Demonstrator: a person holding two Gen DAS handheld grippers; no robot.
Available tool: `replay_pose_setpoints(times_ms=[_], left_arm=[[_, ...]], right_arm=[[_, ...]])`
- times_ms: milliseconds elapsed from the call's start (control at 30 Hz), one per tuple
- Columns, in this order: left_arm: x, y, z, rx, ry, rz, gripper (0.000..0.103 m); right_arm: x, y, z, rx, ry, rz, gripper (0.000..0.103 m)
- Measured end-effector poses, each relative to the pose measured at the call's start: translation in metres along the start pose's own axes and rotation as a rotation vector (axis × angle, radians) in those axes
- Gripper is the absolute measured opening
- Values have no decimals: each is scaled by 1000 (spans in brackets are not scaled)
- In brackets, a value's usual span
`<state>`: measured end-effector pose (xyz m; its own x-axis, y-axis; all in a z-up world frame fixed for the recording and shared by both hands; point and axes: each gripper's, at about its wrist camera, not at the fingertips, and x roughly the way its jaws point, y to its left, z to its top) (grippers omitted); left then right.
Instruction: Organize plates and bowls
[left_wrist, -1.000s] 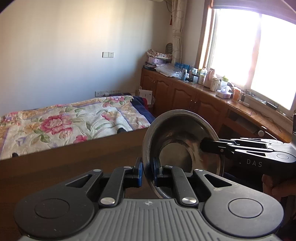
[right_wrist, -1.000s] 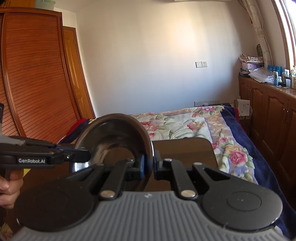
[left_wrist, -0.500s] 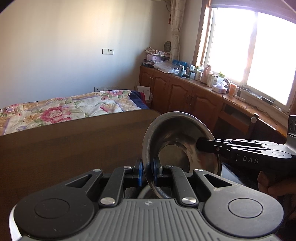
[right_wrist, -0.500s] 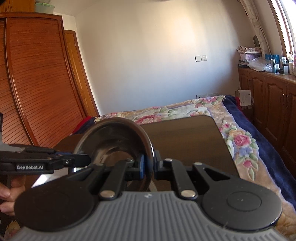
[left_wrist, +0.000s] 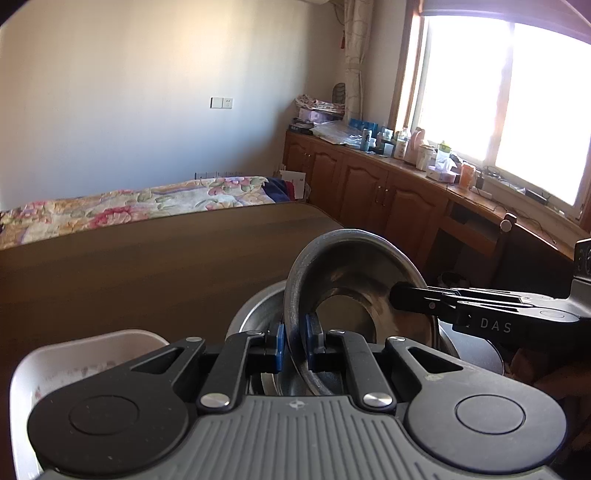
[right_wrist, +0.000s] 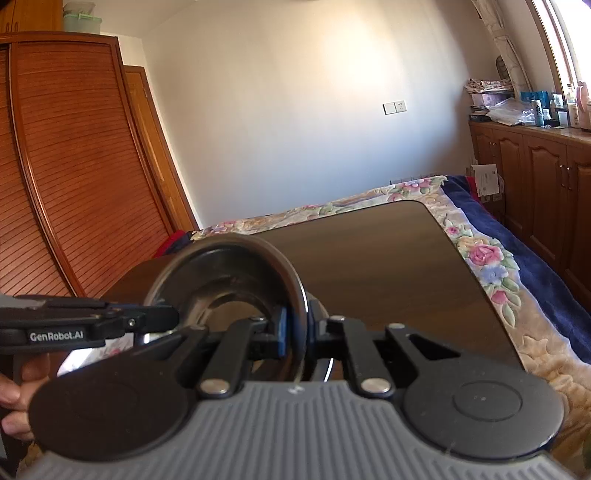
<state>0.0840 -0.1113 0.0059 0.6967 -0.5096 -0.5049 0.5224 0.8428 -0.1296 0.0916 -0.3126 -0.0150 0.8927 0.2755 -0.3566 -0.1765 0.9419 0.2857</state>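
A steel bowl (left_wrist: 347, 280) hangs tilted on edge above the brown table (left_wrist: 147, 266), held by both grippers at opposite sides of its rim. My left gripper (left_wrist: 293, 341) is shut on the near rim. My right gripper (left_wrist: 397, 295) reaches in from the right and is shut on the far rim. In the right wrist view the same bowl (right_wrist: 221, 269) is clamped by my right gripper (right_wrist: 295, 332), and my left gripper (right_wrist: 170, 317) pinches its left edge. A second steel bowl (left_wrist: 255, 314) sits on the table just beneath the held one.
A white container (left_wrist: 74, 365) stands at the near left of the table, and a dark plate (left_wrist: 480, 354) lies under the right gripper. A flowered bed (right_wrist: 491, 266) lies beyond the table, wooden cabinets (left_wrist: 369, 192) line the right wall, and a person's hand (right_wrist: 14, 391) shows at lower left.
Both grippers have come down toward the table with the bowl still clamped. The second steel bowl and the white container have come into the left wrist view.
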Motion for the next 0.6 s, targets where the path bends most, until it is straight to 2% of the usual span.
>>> replay_pose_setpoints(times_ms=[300,600], left_arm=[[2,3,-16,-7,4,31,13],[4,4,-22,-4,-1,51,14]], right_arm=[[-4,11,-12,-37,-45,-33,13],[0,16,-17,-101,-48,-79,14]])
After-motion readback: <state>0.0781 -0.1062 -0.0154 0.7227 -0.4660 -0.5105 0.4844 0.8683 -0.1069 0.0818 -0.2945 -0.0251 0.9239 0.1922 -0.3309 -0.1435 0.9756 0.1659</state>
